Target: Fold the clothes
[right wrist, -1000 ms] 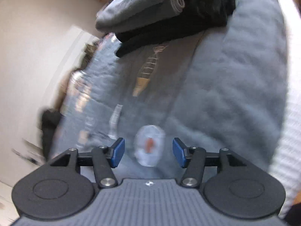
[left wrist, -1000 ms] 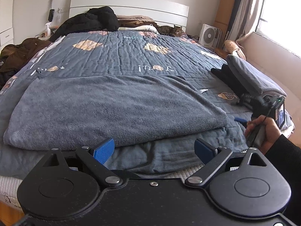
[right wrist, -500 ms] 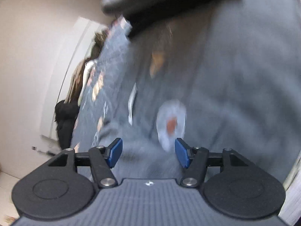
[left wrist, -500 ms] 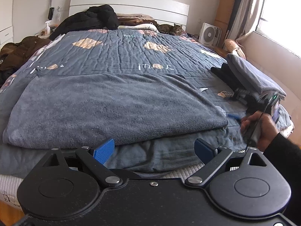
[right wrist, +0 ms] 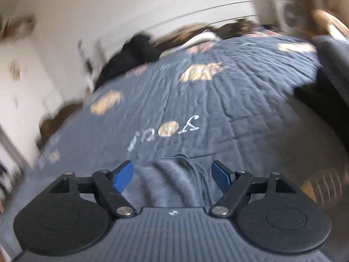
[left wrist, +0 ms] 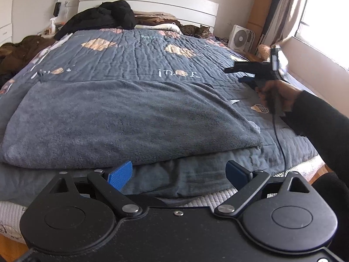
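Centrally in the left wrist view, a folded grey towel (left wrist: 130, 118) is laid flat on the quilted bed (left wrist: 139, 56), spanning the middle of the frame. The left tool (left wrist: 178, 172) is held wide at lower centre above the bed's near edge, nothing between its blue pads (left wrist: 121, 174). At right of frame, the right tool (left wrist: 236, 74) is seen raised over the quilt, gripped by a hand (left wrist: 276, 96) in a dark sleeve. In the blurred right wrist view, its jaws are opening; a raised ridge of grey towel is seen between the pads, untouched. A cat (left wrist: 196, 30) lies at upper right, by the headboard.
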`<state>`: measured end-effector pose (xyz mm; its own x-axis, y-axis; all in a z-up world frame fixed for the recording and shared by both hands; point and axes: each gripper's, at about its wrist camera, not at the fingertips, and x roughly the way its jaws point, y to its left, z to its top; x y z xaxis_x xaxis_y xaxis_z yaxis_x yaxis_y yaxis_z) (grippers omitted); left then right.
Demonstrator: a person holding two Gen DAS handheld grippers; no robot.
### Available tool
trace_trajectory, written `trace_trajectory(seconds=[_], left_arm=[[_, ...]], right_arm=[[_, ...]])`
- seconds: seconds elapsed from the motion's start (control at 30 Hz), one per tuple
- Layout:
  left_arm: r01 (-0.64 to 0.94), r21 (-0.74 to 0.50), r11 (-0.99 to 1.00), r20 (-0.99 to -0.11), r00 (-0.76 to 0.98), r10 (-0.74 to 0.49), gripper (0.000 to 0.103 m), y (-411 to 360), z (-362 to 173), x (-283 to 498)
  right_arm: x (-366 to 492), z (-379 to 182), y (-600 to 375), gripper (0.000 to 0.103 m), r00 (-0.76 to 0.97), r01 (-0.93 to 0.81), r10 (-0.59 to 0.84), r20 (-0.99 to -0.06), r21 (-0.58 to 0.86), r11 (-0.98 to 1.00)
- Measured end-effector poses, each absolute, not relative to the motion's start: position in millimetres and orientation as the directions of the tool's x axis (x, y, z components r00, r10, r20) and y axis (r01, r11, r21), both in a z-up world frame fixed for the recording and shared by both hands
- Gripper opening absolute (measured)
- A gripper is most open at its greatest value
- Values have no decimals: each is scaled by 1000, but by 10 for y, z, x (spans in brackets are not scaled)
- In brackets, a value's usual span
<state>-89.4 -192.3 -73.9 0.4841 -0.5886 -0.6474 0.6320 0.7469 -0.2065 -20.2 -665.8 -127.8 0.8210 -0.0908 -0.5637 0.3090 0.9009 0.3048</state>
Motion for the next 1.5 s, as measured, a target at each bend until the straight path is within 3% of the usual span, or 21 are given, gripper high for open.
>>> trace_trajectory(seconds=[0.17,0.47,0.53,0.57,0.6,0.67,0.87,1.03,1.17,1.27,1.33,1.4,1.5], left_arm=[[585,-233,777,-674,479,-563,92,-1847,-833,-752],[541,-254,802,-687,482,-543,92,-1720,-863,-675],[543,-263,798,-686,476,-550,92,-1704,-864,-676],[544,-260,797,-687,476,-549,92,-1699,-863,-680],[546,-258,797,-687,476,-549,92,-1694,-862,-684],[547,-257,796,-687,476,-549,92,-1694,-859,-686],[541,-273,795,-673,483,-560,92,-1631,-821,-678],[536,-273,799,-668,492,-559,92,-1591,-789,-684],[537,-288,793,-657,491,-572,92,-1555,-761,-692],[545,-291,786,-652,488,-580,92,-1565,-739,-691],[551,-295,781,-646,488,-588,92,-1566,-714,-715],[559,-291,776,-640,490,-592,92,-1576,-693,-745],[569,-279,774,-634,496,-593,92,-1596,-673,-792]], right_arm=[[259,-1493,-6693,78,750,283,-92,-655,192,940],[684,-1862,-6817,72,674,298,-79,-735,172,939],[726,-1908,-6788,45,659,310,-93,-747,156,938],[739,-1922,-6788,20,656,322,-94,-749,164,932],[747,-1929,-6801,12,658,338,-88,-748,188,922],[735,-1889,-6813,8,683,364,-102,-723,216,906],[746,-1772,-6823,5,730,410,-184,-658,207,888],[822,-1945,-6928,8,605,472,-264,-751,72,879],[531,-1727,-7053,10,661,491,-241,-711,167,855],[386,-1542,-6914,10,714,375,-104,-692,253,892],[364,-1513,-6763,17,719,293,-37,-694,254,922],[390,-1575,-6664,36,700,266,-63,-712,178,947],[448,-1725,-6748,40,672,333,-131,-729,139,933]])
